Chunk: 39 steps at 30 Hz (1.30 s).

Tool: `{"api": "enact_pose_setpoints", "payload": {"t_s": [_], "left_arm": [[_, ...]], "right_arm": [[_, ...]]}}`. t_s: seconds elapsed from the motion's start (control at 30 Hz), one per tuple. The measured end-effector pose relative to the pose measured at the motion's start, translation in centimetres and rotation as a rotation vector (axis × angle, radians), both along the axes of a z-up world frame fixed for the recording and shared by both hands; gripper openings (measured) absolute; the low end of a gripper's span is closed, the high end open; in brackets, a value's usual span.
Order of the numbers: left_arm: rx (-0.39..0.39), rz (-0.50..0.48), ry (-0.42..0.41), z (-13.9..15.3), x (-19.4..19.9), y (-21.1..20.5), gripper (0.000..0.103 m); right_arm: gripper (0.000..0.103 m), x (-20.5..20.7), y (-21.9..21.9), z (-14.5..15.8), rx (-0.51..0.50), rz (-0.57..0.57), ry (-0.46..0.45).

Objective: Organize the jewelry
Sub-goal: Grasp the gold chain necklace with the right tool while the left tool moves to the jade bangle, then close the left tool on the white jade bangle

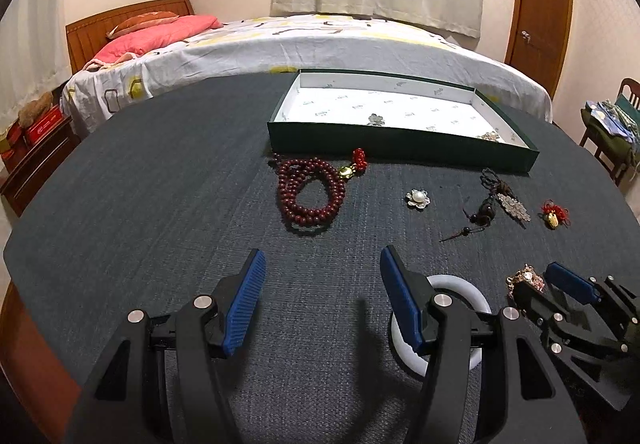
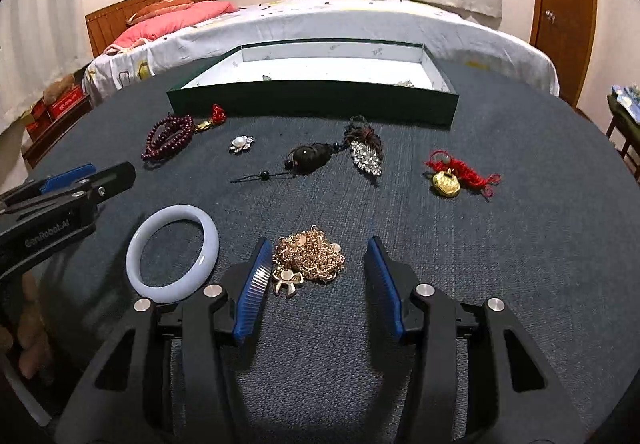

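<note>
Here we hold both grippers wide: the right gripper (image 2: 316,264) straddles a tangled gold chain (image 2: 310,258), just right of the pale bangle (image 2: 173,253); the left gripper (image 1: 322,284) hovers left of it.

A heaped gold chain necklace (image 2: 310,258) and a pale bangle (image 2: 173,259) lie flat near the bench's front edge; the green tray (image 2: 312,106) sits toward its back edge.

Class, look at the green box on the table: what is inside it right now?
Inside the green box, on its white printed lining, lie two small silvery pieces. Its front wall hides the nearest strip of floor.
</note>
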<state>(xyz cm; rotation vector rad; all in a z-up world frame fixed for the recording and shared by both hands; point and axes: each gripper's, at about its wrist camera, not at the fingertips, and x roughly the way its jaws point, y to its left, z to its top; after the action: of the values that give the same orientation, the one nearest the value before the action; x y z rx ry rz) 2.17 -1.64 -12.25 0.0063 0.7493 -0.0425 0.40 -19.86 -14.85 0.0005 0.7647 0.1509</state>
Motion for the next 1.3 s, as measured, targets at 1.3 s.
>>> {"api": "enact_pose_setpoints", "payload": {"t_s": [1.3], "left_arm": [[0.008, -0.169, 0.042, -2.2, -1.5, -5.6, 0.080]], "right_arm": [[0.015, -1.5, -5.3, 1.4, 0.084, -0.093, -0.062]]}}
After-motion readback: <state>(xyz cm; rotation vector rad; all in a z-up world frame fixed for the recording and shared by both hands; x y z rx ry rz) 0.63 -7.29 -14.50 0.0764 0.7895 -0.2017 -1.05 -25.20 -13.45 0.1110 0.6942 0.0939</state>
